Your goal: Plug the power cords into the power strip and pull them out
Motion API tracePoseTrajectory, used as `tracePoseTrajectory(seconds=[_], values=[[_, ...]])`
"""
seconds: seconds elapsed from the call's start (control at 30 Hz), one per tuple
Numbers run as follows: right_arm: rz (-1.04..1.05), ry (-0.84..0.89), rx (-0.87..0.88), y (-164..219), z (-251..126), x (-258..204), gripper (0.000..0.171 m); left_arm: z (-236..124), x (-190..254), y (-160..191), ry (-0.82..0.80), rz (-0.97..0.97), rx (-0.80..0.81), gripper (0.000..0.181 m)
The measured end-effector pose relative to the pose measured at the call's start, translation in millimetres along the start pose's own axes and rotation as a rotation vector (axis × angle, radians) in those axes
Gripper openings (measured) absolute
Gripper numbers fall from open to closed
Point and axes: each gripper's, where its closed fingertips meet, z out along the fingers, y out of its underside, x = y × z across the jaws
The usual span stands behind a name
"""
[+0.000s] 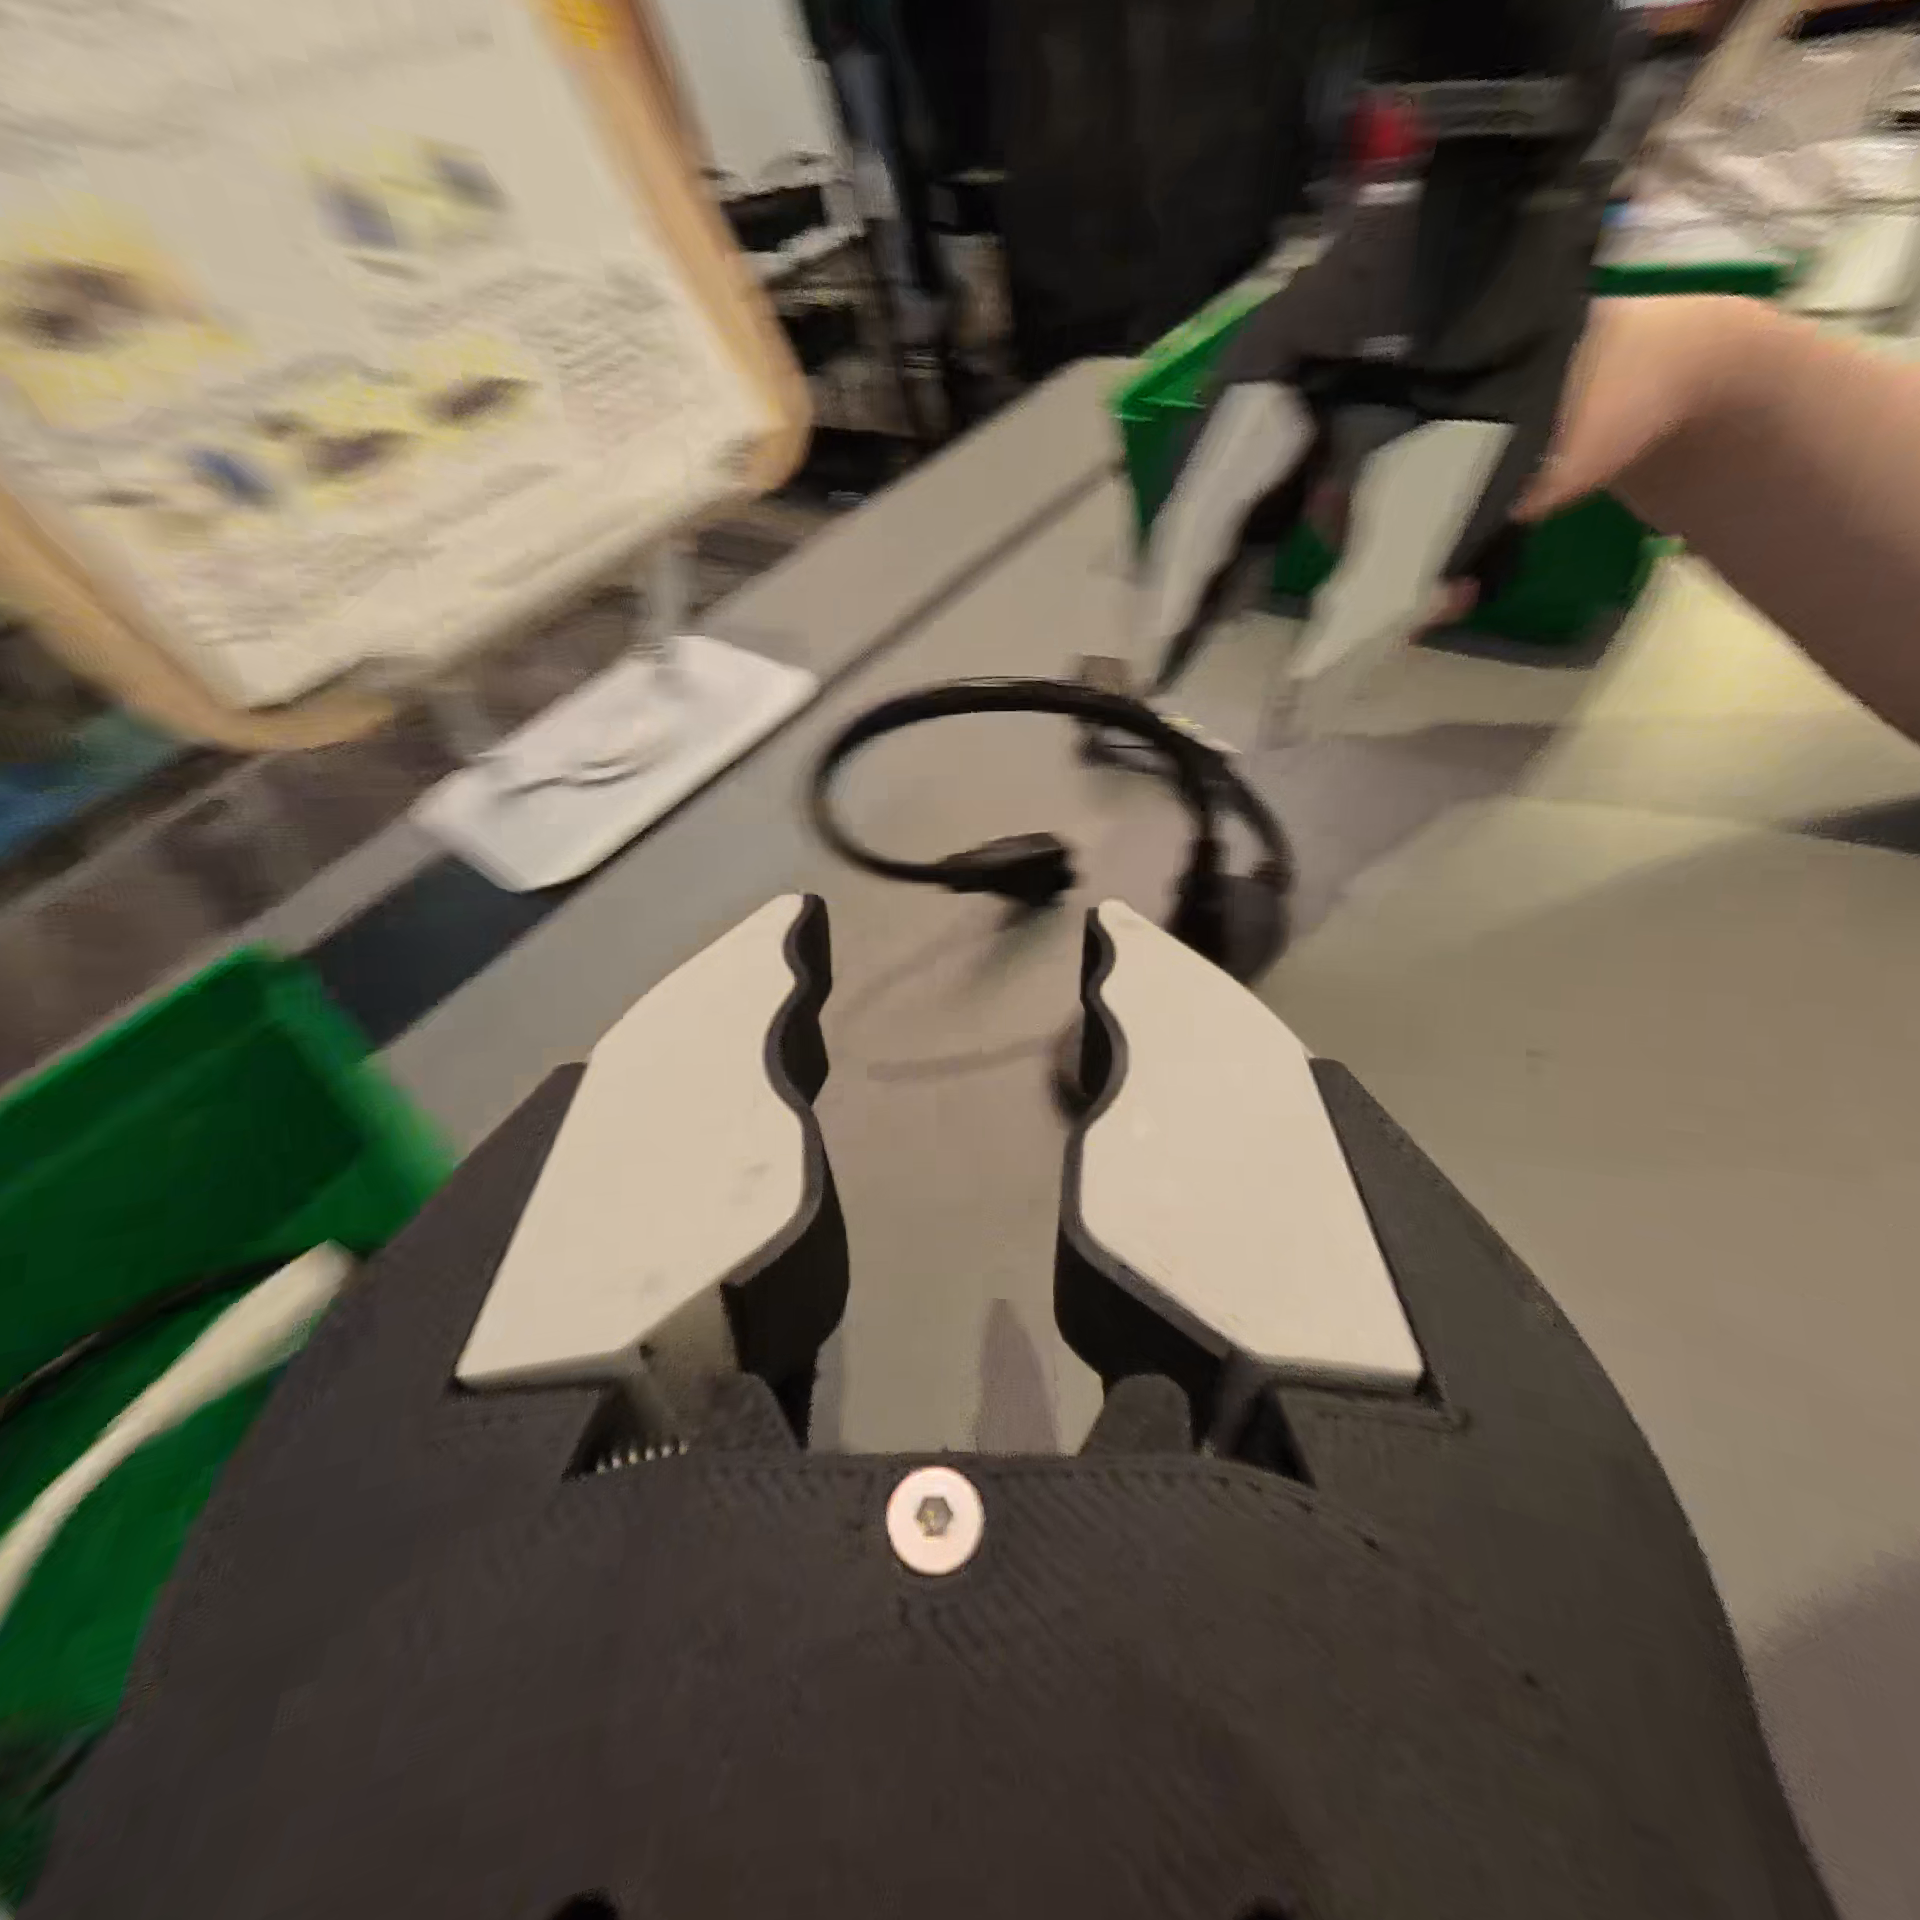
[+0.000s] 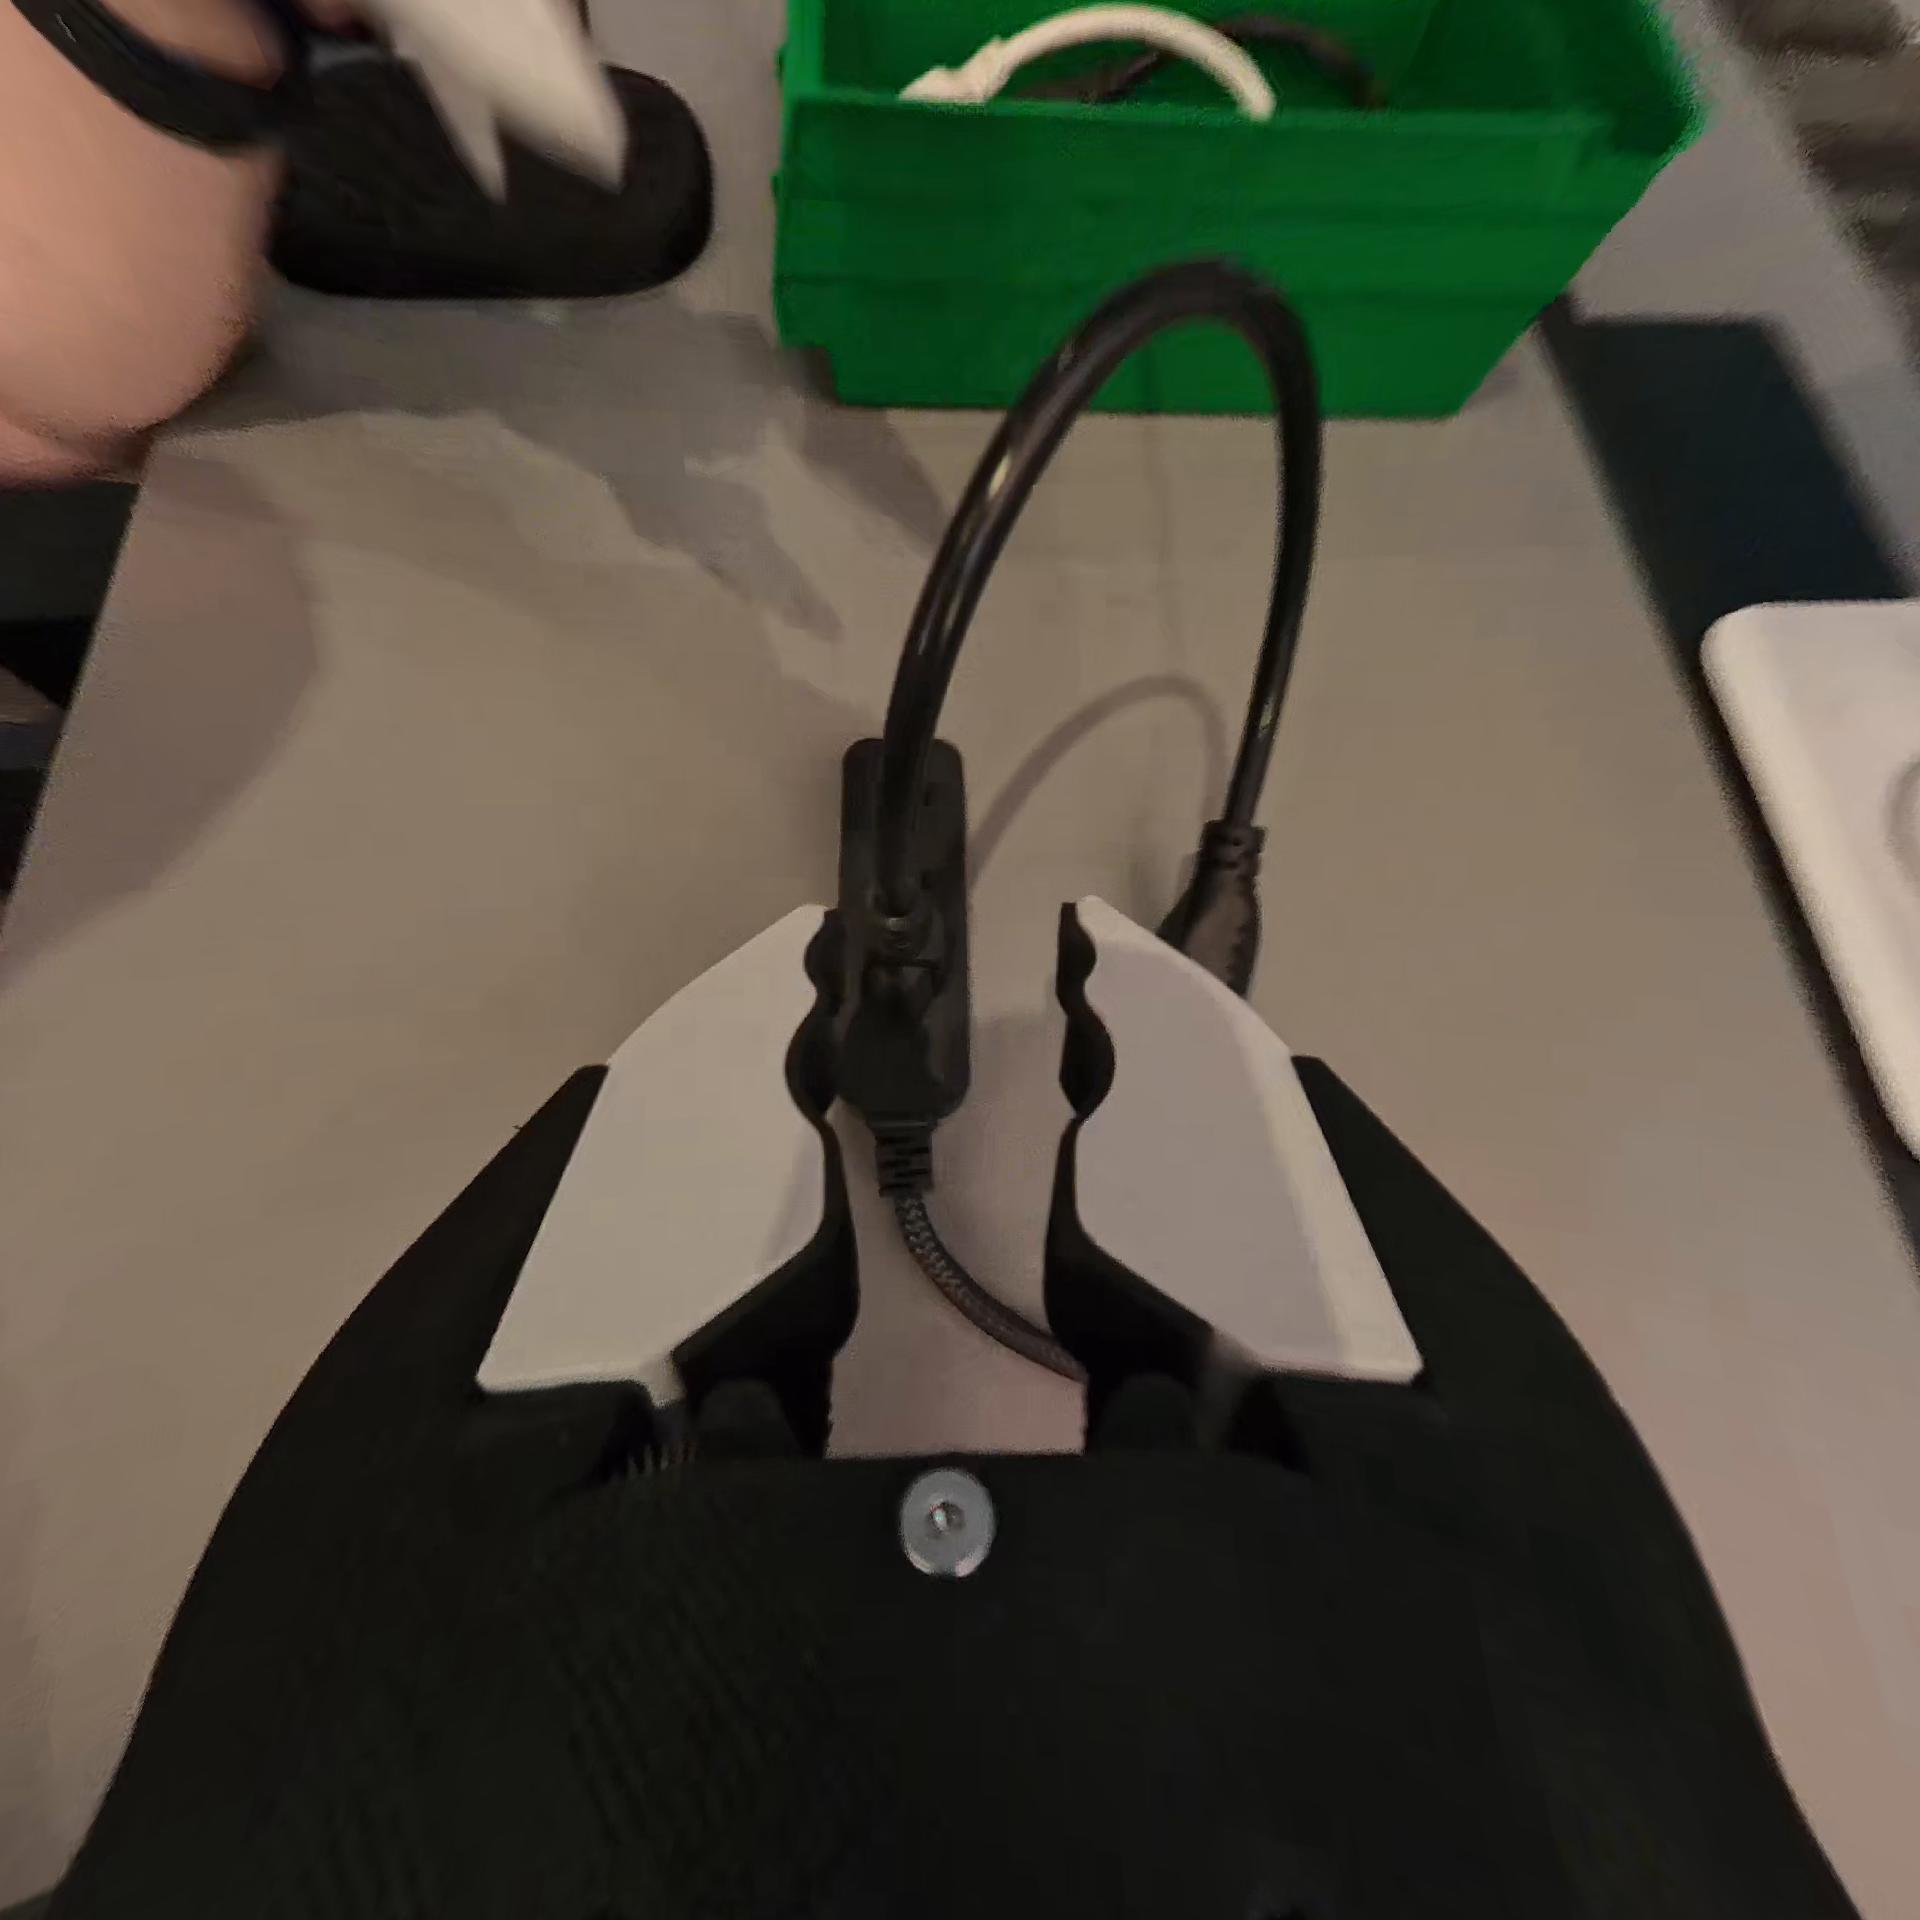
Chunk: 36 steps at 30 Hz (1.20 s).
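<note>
- Grey table (image 2: 436, 831), green bin (image 2: 1195, 239) behind.
- Right gripper (image 2: 940, 997) apart around black plug (image 2: 902, 935); left gripper (image 1: 956, 997) apart, empty.
- Risk: off-centre plug twists on closing.

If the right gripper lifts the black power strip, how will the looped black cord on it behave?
The black cord probably holds its shape: it stands in a springy arch above the power strip. Its free plug, resting on the table, would likely drag or swing. The right gripper is open, so nothing is held yet.
</note>
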Motion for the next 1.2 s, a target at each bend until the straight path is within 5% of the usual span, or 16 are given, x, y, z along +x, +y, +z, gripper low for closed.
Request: tracePoseTrajectory(seconds=[0.13, 0.3, 0.47, 0.73, 0.8, 1.0, 1.2], values=[[-0.124, 0.152, -0.010, -18, -29, 3, 0.041, -66, -105, 17, -0.299, 0.035, -0.203, 0.042], [-0.187, 0.209, -0.019, -25, -44, 1, 0.041, -53, -213, 80, -0.337, 0.259, -0.633, 0.039], [-0.184, 0.206, -0.042, -19, -40, 2, 0.041, -24, -251, 165, -0.216, 0.353, -0.956, 0.040], [-0.160, 0.211, -0.077, -6, -38, 12, 0.041, -20, -273, 230, -0.202, 0.267, -1.176, 0.041], [-0.151, 0.204, -0.067, -6, -38, 13, 0.041, -21, -279, 228, -0.245, 0.291, -1.179, 0.010], [-0.136, 0.200, -0.012, -12, -44, 14, 0.040, -41, -267, 179, -0.268, 0.365, -1.073, 0.007], [-0.108, 0.165, 0.134, -35, -52, 8, 0.038, -84, -250, 65, -0.420, 0.515, -0.894, 0.005]])
